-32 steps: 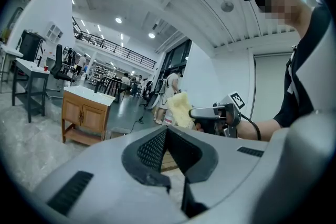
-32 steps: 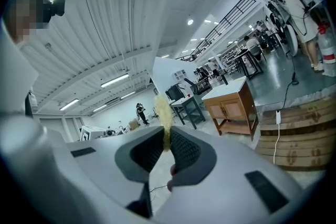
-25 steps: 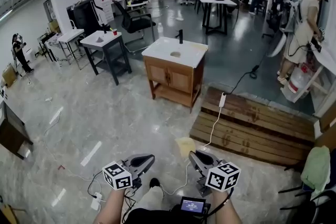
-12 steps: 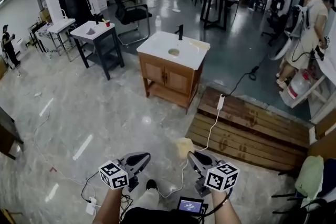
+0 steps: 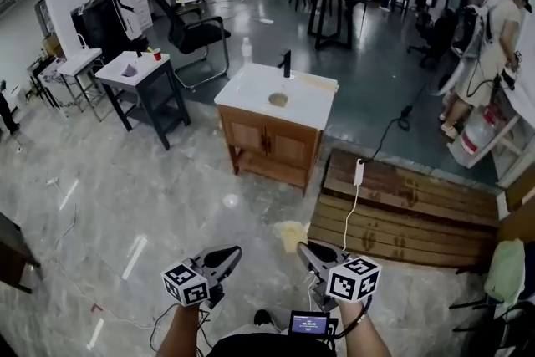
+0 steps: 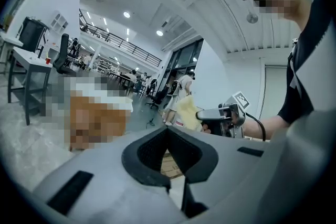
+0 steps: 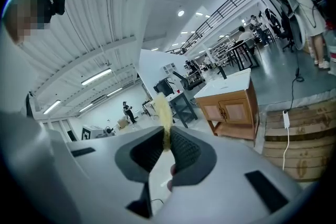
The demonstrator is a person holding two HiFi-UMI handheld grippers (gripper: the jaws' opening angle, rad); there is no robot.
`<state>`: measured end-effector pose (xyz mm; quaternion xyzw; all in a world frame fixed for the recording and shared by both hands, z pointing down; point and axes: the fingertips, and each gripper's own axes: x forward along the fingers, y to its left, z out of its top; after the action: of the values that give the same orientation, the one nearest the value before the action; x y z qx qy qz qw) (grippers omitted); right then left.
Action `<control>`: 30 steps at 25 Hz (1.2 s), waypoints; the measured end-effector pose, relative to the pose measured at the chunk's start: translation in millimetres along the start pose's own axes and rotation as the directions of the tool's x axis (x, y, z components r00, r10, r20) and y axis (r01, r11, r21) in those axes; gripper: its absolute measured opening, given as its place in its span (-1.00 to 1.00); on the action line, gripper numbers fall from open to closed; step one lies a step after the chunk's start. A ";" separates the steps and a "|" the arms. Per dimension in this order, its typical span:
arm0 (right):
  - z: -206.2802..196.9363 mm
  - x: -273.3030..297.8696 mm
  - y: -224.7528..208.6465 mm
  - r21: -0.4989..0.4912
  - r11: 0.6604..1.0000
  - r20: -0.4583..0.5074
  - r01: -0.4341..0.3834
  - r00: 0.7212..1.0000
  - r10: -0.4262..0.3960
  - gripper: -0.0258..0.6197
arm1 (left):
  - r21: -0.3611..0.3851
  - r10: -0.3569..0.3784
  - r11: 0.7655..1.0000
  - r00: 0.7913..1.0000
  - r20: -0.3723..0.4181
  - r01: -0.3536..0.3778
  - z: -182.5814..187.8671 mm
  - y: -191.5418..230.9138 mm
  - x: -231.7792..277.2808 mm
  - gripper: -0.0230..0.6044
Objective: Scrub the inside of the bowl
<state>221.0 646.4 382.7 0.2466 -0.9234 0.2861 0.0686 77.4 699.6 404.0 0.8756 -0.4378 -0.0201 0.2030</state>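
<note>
The left gripper (image 5: 226, 253) is held low in front of the person, clenched with nothing in it. In the left gripper view the 2 dark pads of the left gripper (image 6: 168, 131) meet at their tips. The right gripper (image 5: 306, 249) is level with it and just beside it. It grasps a yellow sponge (image 5: 292, 235), which sticks out ahead of its tips over the floor. In the right gripper view the right gripper (image 7: 166, 138) pinches the yellow sponge (image 7: 161, 108) edge-on, with most of it standing above the pads. The left gripper view also shows the right gripper (image 6: 206, 114) from the side, the yellow sponge (image 6: 186, 112) at its front.

Both grippers point toward a wooden sink cabinet (image 5: 272, 142), well apart from them across the marble floor (image 5: 167, 188). Its white counter (image 5: 313, 100) carries a black faucet (image 5: 287, 63) at the back. In front of the faucet is a small round shape (image 5: 278, 99). It is too small to tell whether this is the bowl or the sink's own basin.

Right of the cabinet lies a wooden pallet platform (image 5: 410, 209) with a white power strip (image 5: 358, 173) on it. A dark table (image 5: 138, 75) holding a red cup (image 5: 155, 54) stands to the cabinet's left. A person (image 5: 481, 46) stands at the far right.
</note>
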 end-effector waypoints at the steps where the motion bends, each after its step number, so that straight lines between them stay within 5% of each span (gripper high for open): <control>1: 2.3 6.8 0.1 0.008 1.000 0.003 0.001 1.000 -0.001 -0.79 | -0.003 -0.004 1.000 1.000 0.000 0.004 3.3 7.4 0.6 -0.92; 14: 27.0 89.3 -43.4 0.059 0.998 0.003 -0.013 1.000 0.013 -0.79 | -0.011 -0.019 1.000 0.999 -0.029 0.019 24.2 87.6 44.4 -0.92; 30: 168.5 182.5 -198.1 0.042 0.999 0.055 -0.035 0.998 0.033 -0.79 | 0.031 0.024 0.999 1.000 -0.015 -0.024 130.8 216.9 201.1 -0.92</control>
<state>162.8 334.1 390.2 0.2400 -0.9226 0.3000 0.0332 8.8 383.7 393.6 0.8735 -0.4469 -0.0041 0.1932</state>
